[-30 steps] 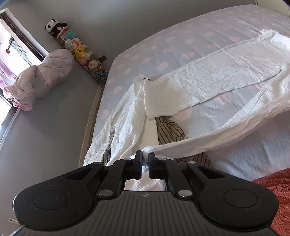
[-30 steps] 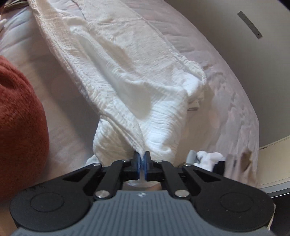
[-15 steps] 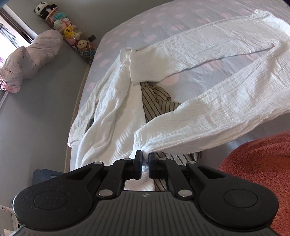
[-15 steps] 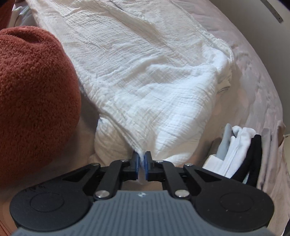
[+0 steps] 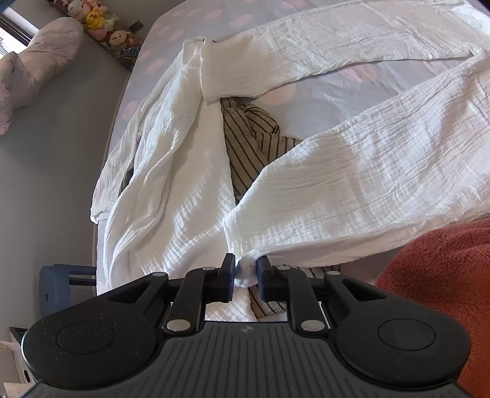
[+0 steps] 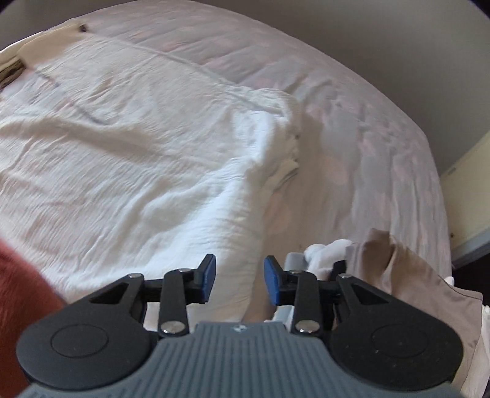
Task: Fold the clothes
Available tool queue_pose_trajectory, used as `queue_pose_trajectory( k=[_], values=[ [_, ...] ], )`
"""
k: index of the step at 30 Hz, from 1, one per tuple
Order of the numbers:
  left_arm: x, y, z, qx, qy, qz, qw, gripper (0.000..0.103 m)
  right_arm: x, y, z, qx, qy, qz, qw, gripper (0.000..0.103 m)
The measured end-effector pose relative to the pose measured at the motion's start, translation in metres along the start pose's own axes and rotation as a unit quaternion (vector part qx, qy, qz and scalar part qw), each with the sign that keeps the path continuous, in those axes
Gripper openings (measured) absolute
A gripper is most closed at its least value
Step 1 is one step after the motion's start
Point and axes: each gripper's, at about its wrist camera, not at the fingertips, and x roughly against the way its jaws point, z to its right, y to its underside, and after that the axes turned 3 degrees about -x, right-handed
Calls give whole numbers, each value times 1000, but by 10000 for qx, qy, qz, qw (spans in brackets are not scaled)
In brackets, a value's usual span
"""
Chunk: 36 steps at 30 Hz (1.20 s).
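Left tongs [image 5: 246, 272]: jaws have just been opening and stand slightly apart, with the hem corner of the white garment [image 5: 352, 183] bunched loosely in the gap; whether the pads touch it, I cannot tell. Right tongs [image 6: 239, 275]: jaws have just been opening too and stand well apart, nothing gripped; white cloth lies under the gap.

Surface: bed [image 5: 321, 101] with pale lilac sheet, pink dots. Grey floor [image 5: 55, 147] beside it; grey wall in the right wrist view, which is blurred.

White garment: crinkled gauze, spread across the bed in two long strips that run away from the left tongs. In the right wrist view it covers the left and centre of the bed [image 6: 382, 137].

Other items: striped brown cloth [image 5: 251, 140] partly under the white garment. Rust-red fleece [image 5: 444, 290] at lower right. Pink bundle [image 5: 33, 67] on the floor; row of plush toys [image 5: 104, 27] along the wall. Beige cloth [image 6: 413, 275] and a small clothes pile [image 6: 324, 251] just right of the right tongs.
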Motion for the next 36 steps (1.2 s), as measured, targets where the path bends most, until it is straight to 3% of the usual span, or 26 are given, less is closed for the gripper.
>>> queue_pose_trajectory(
  k=[7, 10, 14, 21, 23, 26, 30, 32, 36],
  values=[
    [1, -20, 1, -145, 52, -200, 9997, 14, -58, -33, 35, -1446, 308, 185, 9888, 38],
    [-2, -29, 2, -225, 76, -368, 9990, 16, -88, -44, 40, -1698, 370, 31, 9848, 39],
    [-3, -37, 2, -324, 31, -595, 9977, 21, -129, -51, 49, -2113, 436, -177, 9763, 53],
    [-7, -48, 0, -501, -74, -814, 9954, 33, -177, -44, 59, -3098, -138, -374, 9500, 55],
    [-11, -52, 0, -533, -102, -826, 9951, 35, -184, -41, 57, -3363, -349, -408, 9402, 64],
    [-17, -58, 1, -527, -117, -800, 9953, 35, -187, -42, 47, -3238, -288, -371, 9450, 68],
    [-28, -64, 3, -491, -133, -757, 9958, 35, -186, -43, 39, -2995, -283, -309, 9532, 53],
    [-34, -65, 5, -513, -193, -794, 9953, 35, -182, -43, 37, -2879, -306, -254, 9568, 30],
    [-38, -65, 6, -539, -220, -792, 9952, 35, -172, -46, 35, -2586, -92, -152, 9658, 24]
  ],
)
